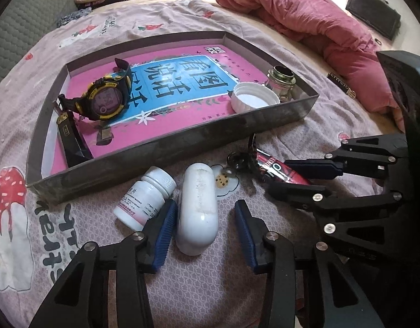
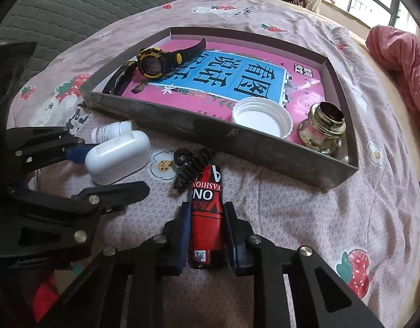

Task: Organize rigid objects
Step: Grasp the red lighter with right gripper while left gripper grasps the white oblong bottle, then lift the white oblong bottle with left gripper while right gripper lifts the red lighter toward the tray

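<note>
Right wrist view: the red tube point(image 2: 207, 218) is gripped by the right claw point(image 2: 207, 235); the white case point(image 1: 197, 207), straddled by the open left claw point(image 1: 203, 227), could be nudged aside if closed off-centre.

White earbud case point(image 1: 197, 207), red-black tube point(image 2: 207, 216), strawberry-print pink sheet point(image 2: 305, 218).

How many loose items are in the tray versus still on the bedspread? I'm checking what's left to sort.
In the tray: 5: book, watch, white lid, glass jar, black case
On the bedspread: 4: pill bottle, white case, black hair clip, red tube
Total: 9
</note>
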`<action>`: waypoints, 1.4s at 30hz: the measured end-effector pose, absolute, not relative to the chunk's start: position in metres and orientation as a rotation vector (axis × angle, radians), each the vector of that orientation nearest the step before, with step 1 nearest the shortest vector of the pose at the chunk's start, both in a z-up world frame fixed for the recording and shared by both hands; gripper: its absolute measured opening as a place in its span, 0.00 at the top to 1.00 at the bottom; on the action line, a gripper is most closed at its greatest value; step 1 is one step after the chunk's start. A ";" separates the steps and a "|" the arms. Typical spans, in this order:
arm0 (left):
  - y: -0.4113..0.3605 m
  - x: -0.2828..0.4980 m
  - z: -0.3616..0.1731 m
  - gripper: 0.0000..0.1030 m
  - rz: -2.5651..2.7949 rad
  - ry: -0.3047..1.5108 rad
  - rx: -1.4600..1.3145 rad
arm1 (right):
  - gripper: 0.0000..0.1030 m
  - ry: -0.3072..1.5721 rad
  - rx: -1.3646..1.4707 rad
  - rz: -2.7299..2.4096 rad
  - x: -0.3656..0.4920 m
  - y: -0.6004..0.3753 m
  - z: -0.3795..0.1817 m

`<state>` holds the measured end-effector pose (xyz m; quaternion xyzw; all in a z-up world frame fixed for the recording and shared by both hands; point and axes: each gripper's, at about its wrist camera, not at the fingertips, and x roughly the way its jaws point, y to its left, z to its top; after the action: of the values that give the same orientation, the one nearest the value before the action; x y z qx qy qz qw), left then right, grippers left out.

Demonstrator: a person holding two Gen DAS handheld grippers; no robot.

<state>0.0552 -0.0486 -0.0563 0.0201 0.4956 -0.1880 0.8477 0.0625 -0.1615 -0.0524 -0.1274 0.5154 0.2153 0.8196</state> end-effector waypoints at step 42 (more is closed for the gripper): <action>-0.038 0.064 -0.058 0.79 -0.402 1.071 -0.019 | 0.77 1.083 -0.101 0.434 0.069 -0.181 -0.041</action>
<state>0.0639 -0.0383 -0.0584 -0.0089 0.5067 -0.1903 0.8408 0.0694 -0.1813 -0.0414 -0.0477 0.5109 0.2049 0.8335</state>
